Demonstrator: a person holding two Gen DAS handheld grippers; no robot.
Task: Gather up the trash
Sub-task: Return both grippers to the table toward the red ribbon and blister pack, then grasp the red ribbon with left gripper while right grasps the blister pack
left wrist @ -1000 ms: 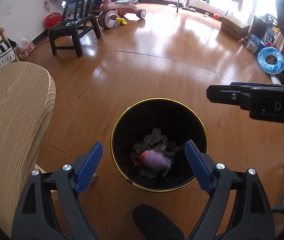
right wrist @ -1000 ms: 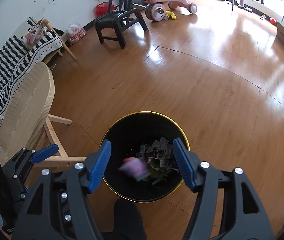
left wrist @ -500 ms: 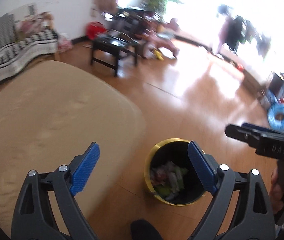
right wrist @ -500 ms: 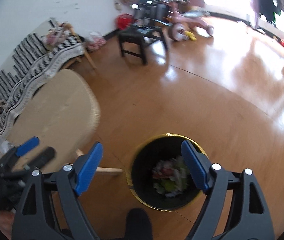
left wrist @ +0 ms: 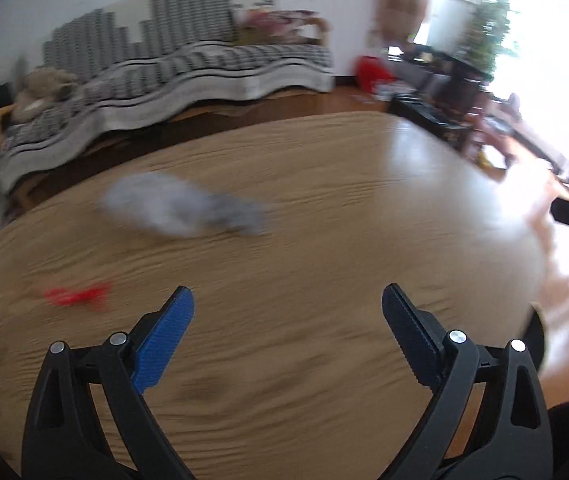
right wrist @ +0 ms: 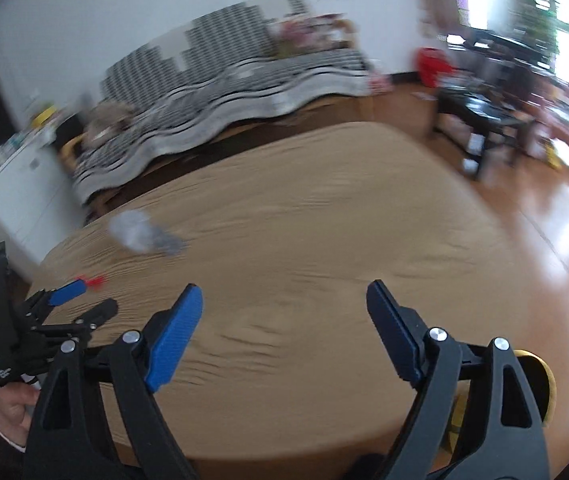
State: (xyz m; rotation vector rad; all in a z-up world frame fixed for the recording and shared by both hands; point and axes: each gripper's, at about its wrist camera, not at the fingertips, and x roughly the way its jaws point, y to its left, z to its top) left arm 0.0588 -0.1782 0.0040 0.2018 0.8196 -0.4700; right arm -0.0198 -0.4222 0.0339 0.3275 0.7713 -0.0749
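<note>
Both views are motion-blurred. A grey-white crumpled piece of trash (left wrist: 180, 208) lies on the light wooden table (left wrist: 324, 240), far left of centre; it also shows in the right wrist view (right wrist: 140, 234). A small red scrap (left wrist: 76, 295) lies nearer on the left, also in the right wrist view (right wrist: 94, 280). My left gripper (left wrist: 286, 320) is open and empty above the table; it shows at the left of the right wrist view (right wrist: 80, 300). My right gripper (right wrist: 282, 312) is open and empty over the table. The gold-rimmed black bin (right wrist: 540, 376) peeks out at the lower right.
A sofa with a black-and-white striped cover (left wrist: 164, 80) stands behind the table. A black low table (right wrist: 484, 120) and a red bag (left wrist: 372, 72) are at the back right. Wooden floor (right wrist: 564, 248) lies to the right of the table. A white cabinet (right wrist: 16, 196) stands at the left.
Both grippers have swung up and left from over the bin to over the table. The bin has dropped to the lower right edge. Both stay open and empty.
</note>
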